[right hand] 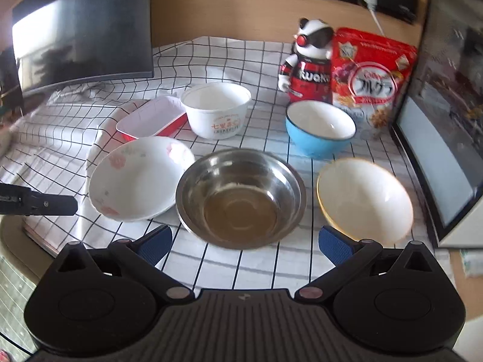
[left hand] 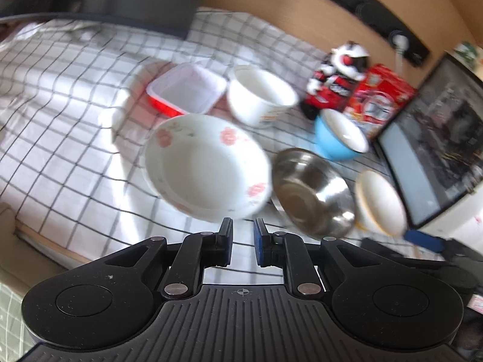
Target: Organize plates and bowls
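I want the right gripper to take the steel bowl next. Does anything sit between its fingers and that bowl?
Nothing visible does. The right gripper, jaws wide open, faces the steel bowl over bare checked cloth. The flowered plate and cream bowl flank it at the sides.

A checked cloth [right hand: 235, 259] covers the surface. At the back, a toy figure [right hand: 308, 69] stands touching a red cereal bag [right hand: 371, 69]; a dark monitor [right hand: 81, 27] stands left.

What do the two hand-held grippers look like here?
Both are matte black plastic. The left hand-held gripper and right hand-held gripper each have a ribbed base, two round side housings, silver pivot pins on the linkage arms and blue textured finger pads. No sleeves or cables show.
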The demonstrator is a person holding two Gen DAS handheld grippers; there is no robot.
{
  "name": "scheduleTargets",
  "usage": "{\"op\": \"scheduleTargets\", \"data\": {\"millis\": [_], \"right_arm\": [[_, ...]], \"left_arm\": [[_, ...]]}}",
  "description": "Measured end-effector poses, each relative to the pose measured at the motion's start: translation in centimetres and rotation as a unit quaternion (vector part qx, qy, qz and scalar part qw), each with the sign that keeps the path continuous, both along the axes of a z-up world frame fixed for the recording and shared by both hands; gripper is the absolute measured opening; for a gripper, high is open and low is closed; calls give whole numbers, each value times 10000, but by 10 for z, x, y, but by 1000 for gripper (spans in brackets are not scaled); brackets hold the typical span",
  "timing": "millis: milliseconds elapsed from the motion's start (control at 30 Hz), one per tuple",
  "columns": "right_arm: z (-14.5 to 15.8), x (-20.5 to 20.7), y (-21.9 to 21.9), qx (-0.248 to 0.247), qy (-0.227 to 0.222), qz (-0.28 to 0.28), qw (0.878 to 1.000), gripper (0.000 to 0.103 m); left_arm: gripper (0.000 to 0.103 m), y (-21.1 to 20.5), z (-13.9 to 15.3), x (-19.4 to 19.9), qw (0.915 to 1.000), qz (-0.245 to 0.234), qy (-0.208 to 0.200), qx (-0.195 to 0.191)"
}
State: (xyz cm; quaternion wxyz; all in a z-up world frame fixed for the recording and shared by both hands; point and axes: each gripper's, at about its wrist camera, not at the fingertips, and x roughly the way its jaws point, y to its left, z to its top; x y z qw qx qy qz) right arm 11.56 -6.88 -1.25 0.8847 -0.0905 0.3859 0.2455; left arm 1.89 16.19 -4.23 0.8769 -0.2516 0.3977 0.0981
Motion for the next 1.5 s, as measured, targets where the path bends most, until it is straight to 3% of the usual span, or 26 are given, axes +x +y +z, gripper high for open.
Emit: {"op": "scheduleTargets", "data": {"millis": [100,233,333,467,567,633,733,833,1000,1067,1267,1500], "right_arm": [[4,16,1,62,-77,183,9998,103],[0,50,-2,111,-11,538,9985,103],[0,78,-13,161,-42,615,9980,103],[1,116,-31,24,-394,990,9943,103],[-9,143,-33,-410,-577,1286,9892,103],[-18,160,-33,-403,-403,1645,9847,103],[-30,186,-23,-161,89,1989,9799,103],[-38,199,-6,-115,275,2248,9739,99],[-53,206,21,-423,316,2702,9614,81],[-63,209,29,-498,518,2722,9596,81],[-91,216,50,-858,814,2756,9540,81],[-107,213,60,-797,1303,2982,9422,76]], "left_arm": [[16,10,-12,5,9993,281,47,-262],[16,9,-22,17,9979,219,-161,-593],[16,1,-27,31,9950,361,-65,-926],[16,-26,-22,49,9982,463,27,-383],[17,-44,-28,62,9981,382,316,-368],[17,-57,-36,69,9967,397,469,-529],[17,-68,-42,75,9922,676,301,-1005],[17,-71,-44,80,9887,1111,216,-985],[17,-63,-56,89,9817,1608,554,-858],[17,-61,-59,90,9795,1709,621,-865],[21,-57,-77,103,9756,1539,753,-1375],[30,-63,-75,136,9847,949,988,-1077]]}}
